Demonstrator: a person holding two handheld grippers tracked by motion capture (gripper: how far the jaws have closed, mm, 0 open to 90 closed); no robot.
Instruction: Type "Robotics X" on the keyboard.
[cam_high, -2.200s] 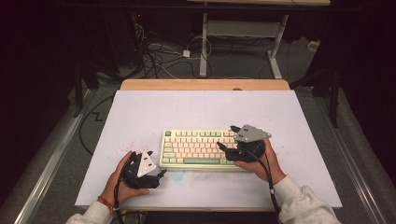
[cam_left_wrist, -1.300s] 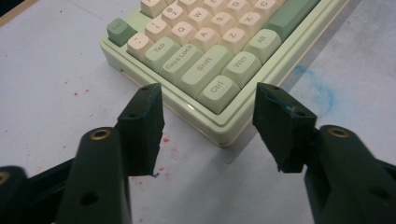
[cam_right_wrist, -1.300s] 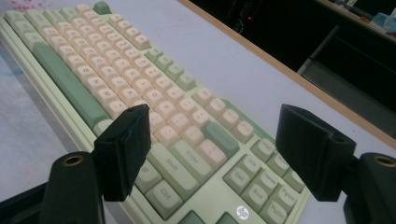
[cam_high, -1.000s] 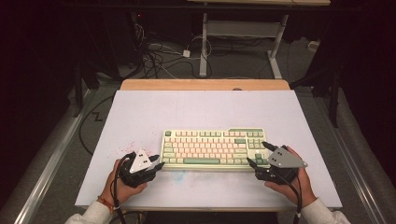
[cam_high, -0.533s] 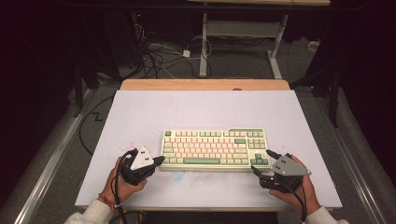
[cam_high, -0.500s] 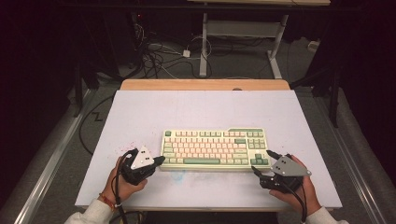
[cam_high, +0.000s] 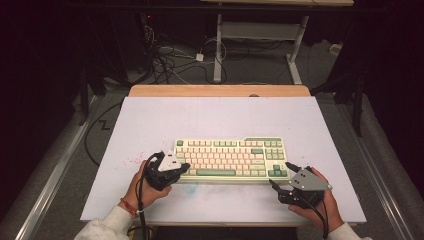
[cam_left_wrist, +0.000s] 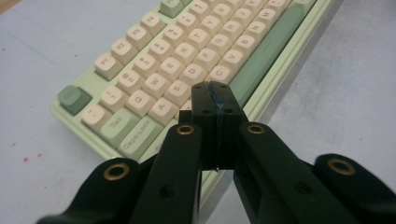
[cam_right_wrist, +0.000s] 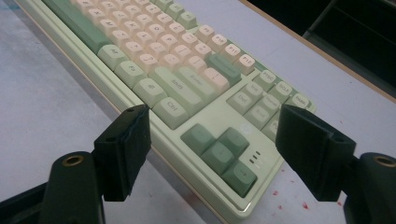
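A cream and green keyboard (cam_high: 230, 157) lies in the middle of the white table top (cam_high: 220, 115). My left gripper (cam_high: 186, 167) is shut with nothing between its jaws; its tips hover over the keyboard's front left corner. In the left gripper view the closed tips (cam_left_wrist: 215, 93) sit above the letter keys (cam_left_wrist: 187, 51) near the green space bar. My right gripper (cam_high: 280, 173) is open and empty, just off the keyboard's front right corner. In the right gripper view its fingertips (cam_right_wrist: 215, 116) frame the green arrow keys (cam_right_wrist: 219, 151).
Small red specks (cam_high: 131, 161) mark the table left of the keyboard. A wooden strip (cam_high: 220, 90) runs along the far edge. Beyond it, cables (cam_high: 170, 55) and white desk legs (cam_high: 218, 45) stand on the dark floor. Bare table lies behind the keyboard.
My left gripper has moved right, up to the keyboard's left end, and its jaws have come together. My right gripper has left the keyboard's right end and drawn back toward the front right.
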